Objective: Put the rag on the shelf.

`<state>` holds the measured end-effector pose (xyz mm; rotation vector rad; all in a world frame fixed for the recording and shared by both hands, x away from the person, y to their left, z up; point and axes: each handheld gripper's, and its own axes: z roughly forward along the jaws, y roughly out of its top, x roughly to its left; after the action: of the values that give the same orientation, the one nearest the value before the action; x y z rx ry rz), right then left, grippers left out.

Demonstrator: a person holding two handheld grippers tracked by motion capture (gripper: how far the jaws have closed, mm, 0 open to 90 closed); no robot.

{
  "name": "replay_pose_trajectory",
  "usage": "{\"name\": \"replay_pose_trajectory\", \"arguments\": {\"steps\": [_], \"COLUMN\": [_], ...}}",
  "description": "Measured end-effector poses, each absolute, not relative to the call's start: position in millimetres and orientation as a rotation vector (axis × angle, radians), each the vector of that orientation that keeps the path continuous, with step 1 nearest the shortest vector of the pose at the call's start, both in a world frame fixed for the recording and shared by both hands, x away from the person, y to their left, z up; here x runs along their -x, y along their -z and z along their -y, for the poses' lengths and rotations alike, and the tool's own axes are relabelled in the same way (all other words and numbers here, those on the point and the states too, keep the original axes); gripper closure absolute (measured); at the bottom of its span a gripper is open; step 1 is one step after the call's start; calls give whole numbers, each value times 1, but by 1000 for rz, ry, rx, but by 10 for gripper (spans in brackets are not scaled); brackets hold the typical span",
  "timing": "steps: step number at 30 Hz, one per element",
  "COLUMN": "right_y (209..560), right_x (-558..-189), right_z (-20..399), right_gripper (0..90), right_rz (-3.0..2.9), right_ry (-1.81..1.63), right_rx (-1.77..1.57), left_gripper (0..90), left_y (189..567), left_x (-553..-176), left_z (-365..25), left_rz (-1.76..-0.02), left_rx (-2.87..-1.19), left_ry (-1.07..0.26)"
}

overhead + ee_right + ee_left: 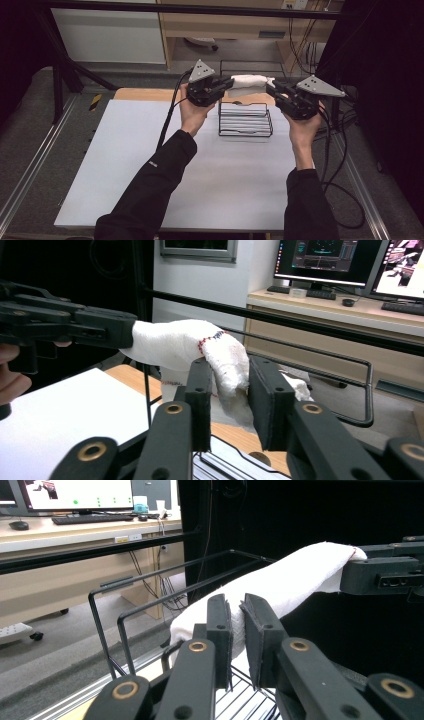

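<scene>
Above the black wire basket (245, 120) at upper centre of the high view, a white rolled cloth (250, 84) hangs stretched between two hand-held grippers. At its left end, the left gripper (227, 84), fingers pressed tight on the cloth, gripped by the left hand (192, 107) rising from a black sleeve (150, 195) at lower left. At its right end, the right gripper (272, 90), carried by the right hand (300, 127), grey three-cornered plate (320, 86) on top.

In the left gripper view, at lower centre, the two black fingers (218, 630) pinching the near end of the cloth (295, 577), almost no gap left between them; cloth running up to the upper right of the frame, into the right gripper (355, 555). Behind, at left centre, the thin rails of the wire basket (107, 630).

In the right gripper view, at centre, the cloth (170, 342) with red-and-blue stitching folding down between the two fingers (270, 400); left finger against the fabric, a narrow gap on the right side, so a loose hold, not a firm pinch. Far end of the cloth at the left of the frame, clamped in the left gripper (131, 335). Lower left, the white counter (60, 415); lower centre, the basket's wire floor (235, 462).
</scene>
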<state>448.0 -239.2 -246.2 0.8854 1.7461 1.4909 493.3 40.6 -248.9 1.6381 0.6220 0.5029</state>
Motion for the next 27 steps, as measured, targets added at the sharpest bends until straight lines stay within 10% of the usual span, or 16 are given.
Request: {"name": "replay_pose_trajectory", "arguments": {"steps": [16,27], "right_y": [251,266], "right_x": [-442,-447], "right_z": [237,238], "right_gripper": [821,739], "right_rz": [-1783,-1822], "right_ry": [-1400,-1393], "right_rx": [-882,-928], "left_gripper": [773,752], "left_y": [256,263], "left_x": [-490,-488], "left_z": [-41,-40], "left_rz": [-620,-639], "left_rx": [-1667,-1732], "left_ry": [-483,-472]}}
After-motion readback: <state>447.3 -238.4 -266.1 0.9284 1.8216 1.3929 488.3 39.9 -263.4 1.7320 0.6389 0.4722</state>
